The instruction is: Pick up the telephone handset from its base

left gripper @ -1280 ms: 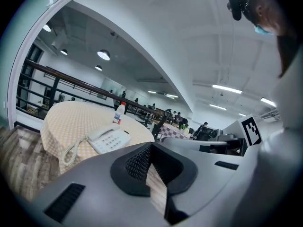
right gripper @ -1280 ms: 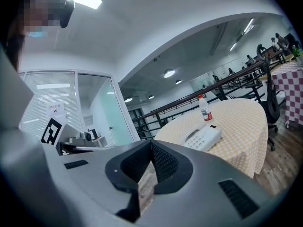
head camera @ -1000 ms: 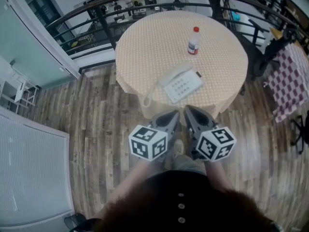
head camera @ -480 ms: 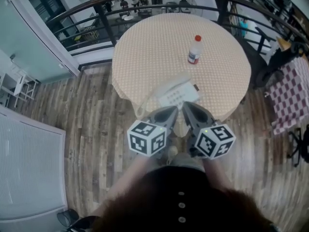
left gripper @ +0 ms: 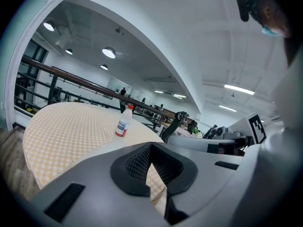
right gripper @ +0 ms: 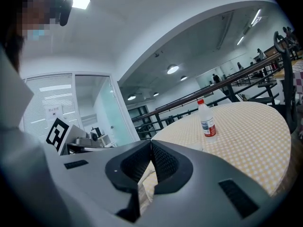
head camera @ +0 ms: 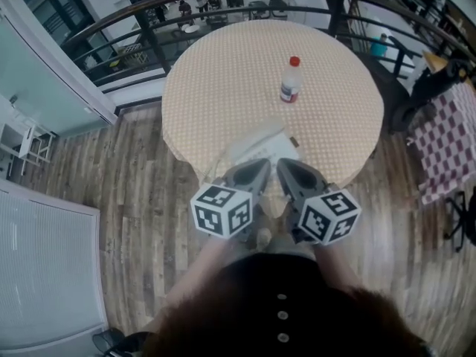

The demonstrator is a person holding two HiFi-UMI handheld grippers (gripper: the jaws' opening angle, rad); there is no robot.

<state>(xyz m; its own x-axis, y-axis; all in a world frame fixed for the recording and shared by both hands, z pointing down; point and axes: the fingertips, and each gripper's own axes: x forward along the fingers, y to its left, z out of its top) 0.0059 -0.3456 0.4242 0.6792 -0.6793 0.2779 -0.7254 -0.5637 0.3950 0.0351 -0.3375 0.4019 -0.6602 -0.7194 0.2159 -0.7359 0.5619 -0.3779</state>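
A white telephone (head camera: 258, 141) with its handset on the base lies at the near edge of the round table (head camera: 223, 73); my grippers hide its near half. My left gripper (head camera: 259, 169) and right gripper (head camera: 285, 166) are held side by side just over that edge, tips above the phone. Both are shut, with nothing between the jaws. In the left gripper view the black pads (left gripper: 142, 162) meet over the cloth. The right gripper view shows the same, pads (right gripper: 163, 162) together. The phone is hidden behind the jaws in both gripper views.
A small plastic bottle (head camera: 289, 79) with a red cap stands past the phone near the table's middle, also in the gripper views as the bottle (left gripper: 124, 122) and the bottle (right gripper: 206, 121). A dark railing (head camera: 134, 22) curves behind the table. A checked cloth (head camera: 446, 140) hangs at right.
Both grippers have moved forward to the table edge, side by side. Their tips now cover the near part of the phone, which was fully in view before. Jaws stayed shut.
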